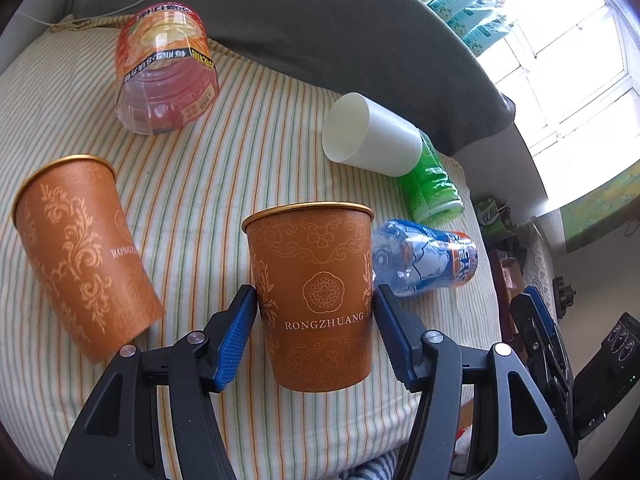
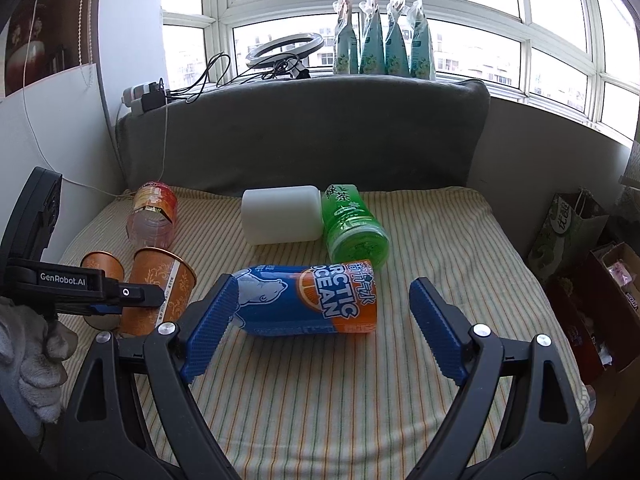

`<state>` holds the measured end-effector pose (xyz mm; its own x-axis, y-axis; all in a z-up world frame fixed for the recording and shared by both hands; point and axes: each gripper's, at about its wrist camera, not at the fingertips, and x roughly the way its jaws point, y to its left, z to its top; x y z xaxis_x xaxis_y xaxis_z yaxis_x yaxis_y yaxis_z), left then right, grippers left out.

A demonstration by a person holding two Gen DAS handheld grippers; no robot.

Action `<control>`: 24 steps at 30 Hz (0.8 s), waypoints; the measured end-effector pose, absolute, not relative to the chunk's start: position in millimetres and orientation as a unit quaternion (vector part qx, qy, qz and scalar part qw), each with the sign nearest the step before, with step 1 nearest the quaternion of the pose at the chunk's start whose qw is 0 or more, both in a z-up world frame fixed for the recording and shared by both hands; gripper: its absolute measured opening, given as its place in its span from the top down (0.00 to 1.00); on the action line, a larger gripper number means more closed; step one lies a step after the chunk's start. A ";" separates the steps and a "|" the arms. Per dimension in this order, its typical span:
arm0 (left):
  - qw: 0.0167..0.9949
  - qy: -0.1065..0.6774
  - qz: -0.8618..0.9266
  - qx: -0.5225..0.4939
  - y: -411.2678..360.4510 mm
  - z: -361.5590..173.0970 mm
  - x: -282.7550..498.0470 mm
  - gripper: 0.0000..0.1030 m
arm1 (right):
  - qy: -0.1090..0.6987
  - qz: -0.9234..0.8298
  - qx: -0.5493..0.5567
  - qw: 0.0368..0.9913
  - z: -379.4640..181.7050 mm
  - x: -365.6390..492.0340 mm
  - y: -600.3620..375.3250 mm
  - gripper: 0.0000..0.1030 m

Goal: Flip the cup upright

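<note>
An orange paper cup marked RONGZHUANG (image 1: 316, 300) stands upright, mouth up, on the striped cushion (image 1: 224, 160). My left gripper (image 1: 316, 308) is shut on it, one blue pad on each side of its lower half. It also shows in the right wrist view (image 2: 160, 292) with the left gripper (image 2: 120, 296) around it. A second orange cup (image 1: 80, 252) stands upright to its left. My right gripper (image 2: 320, 316) is open and empty, its left pad next to a lying blue and orange Arctic Ocean cup (image 2: 308, 300).
A white cup (image 1: 372, 136) and a green tea cup (image 1: 434, 188) lie on their sides at the back. A clear cup with a red-orange label (image 1: 168, 68) stands near the grey backrest (image 1: 320, 32). Bags and boxes (image 2: 580, 248) sit right of the cushion.
</note>
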<state>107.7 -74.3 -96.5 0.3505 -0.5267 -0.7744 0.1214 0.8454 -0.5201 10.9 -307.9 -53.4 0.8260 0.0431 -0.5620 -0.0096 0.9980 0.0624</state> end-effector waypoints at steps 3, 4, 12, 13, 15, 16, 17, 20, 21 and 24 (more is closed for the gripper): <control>0.796 0.535 -0.207 -0.192 -75.6 -98.6 95.6 0.42 | 0.296 0.020 0.024 0.955 -53.3 9.0 -300.6 0.13; 0.794 0.536 -0.210 -0.194 -76.8 -99.6 92.3 0.42 | 0.297 0.022 0.023 0.954 -53.3 8.3 -298.3 0.13; 0.784 0.546 -0.220 -0.198 -79.0 -109.8 72.7 0.42 | 0.306 0.036 0.011 0.951 -56.1 7.1 -284.6 0.13; 0.782 0.548 -0.220 -0.200 -79.0 -110.2 73.2 0.42 | 0.308 0.038 0.011 0.951 -56.4 7.0 -283.7 0.13; 0.783 0.548 -0.219 -0.199 -78.8 -111.2 72.4 0.42 | 0.309 0.040 0.010 0.950 -56.9 6.2 -281.3 0.13; 0.783 0.547 -0.220 -0.199 -78.2 -111.6 71.9 0.42 | 0.309 0.040 0.009 0.950 -57.1 5.8 -280.1 0.13; 0.782 0.547 -0.222 -0.199 -78.4 -112.1 70.9 0.42 | 0.310 0.041 0.008 0.950 -57.4 5.3 -279.0 0.13; 0.782 0.547 -0.224 -0.199 -78.5 -111.8 69.6 0.42 | 0.311 0.043 0.007 0.950 -58.4 2.6 -275.8 0.13; 0.783 0.545 -0.224 -0.197 -77.7 -111.0 69.4 0.42 | 0.311 0.043 0.006 0.949 -58.6 1.7 -275.3 0.13; 0.783 0.547 -0.224 -0.196 -80.4 -112.8 71.1 0.41 | 0.315 0.046 0.008 0.948 -59.7 0.0 -273.8 0.13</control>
